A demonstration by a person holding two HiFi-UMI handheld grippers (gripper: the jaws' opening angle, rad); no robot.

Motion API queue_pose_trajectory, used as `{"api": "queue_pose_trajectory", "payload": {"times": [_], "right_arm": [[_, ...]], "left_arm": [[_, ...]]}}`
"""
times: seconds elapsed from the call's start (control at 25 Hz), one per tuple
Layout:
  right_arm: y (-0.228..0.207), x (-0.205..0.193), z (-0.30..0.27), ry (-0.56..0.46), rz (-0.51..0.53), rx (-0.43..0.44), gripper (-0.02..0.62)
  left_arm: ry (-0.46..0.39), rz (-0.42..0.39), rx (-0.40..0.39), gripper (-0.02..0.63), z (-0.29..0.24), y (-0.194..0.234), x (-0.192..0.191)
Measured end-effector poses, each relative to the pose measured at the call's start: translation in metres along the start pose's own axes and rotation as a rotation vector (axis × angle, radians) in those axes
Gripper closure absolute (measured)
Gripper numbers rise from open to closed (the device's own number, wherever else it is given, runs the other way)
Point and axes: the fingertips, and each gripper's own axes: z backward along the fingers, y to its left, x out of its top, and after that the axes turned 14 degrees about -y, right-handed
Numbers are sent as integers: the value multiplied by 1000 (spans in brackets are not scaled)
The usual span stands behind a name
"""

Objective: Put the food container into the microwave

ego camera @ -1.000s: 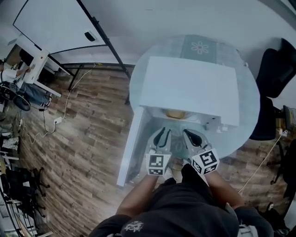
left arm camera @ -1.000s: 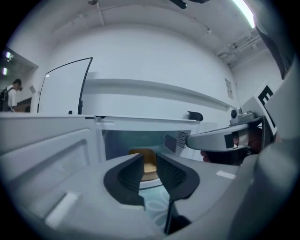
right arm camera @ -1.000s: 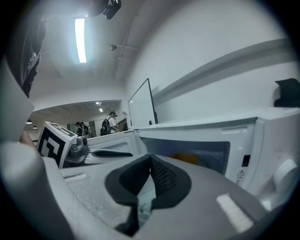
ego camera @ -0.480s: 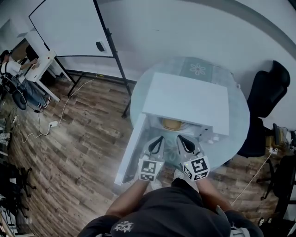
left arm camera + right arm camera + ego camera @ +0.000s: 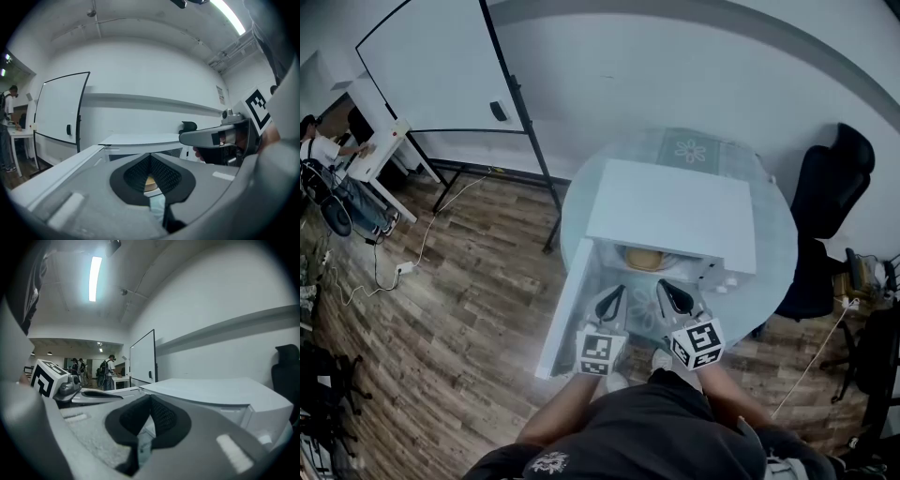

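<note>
The container [image 5: 645,257] sits inside the microwave [image 5: 675,211], low in the cavity and towards its left half, so the main step looks done. The left gripper [image 5: 616,292] and right gripper [image 5: 665,285] hang side by side just near of the opening. Each has its fingers together and nothing between them. The door [image 5: 565,311] stands swung out to the left. Shutting it would be the only thing left, though the task does not ask for it.

The microwave is a plain white box with a smooth, matte top and square edges. Its door is a flat white slab. The container is round and shallow with a yellowish-tan top. It is probably light plastic, but it is too small here to be sure. The round surface [image 5: 773,258] looks like pale, glossy glass, with a flower-print mat [image 5: 690,150] at its far edge. The fingers are grey moulded shells lined with black ribbed pads that taper to a point. The floor [image 5: 459,300] is wood-grain plank.
</note>
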Motion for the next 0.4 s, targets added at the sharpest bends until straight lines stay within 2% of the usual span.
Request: {"api": "queue_pose_trajectory", "payload": {"times": [0.4], "right_arm": [[-4,1,0,-3,-2,-20,594]], "left_arm": [[-4,1,20,601,2,9,3]]}}
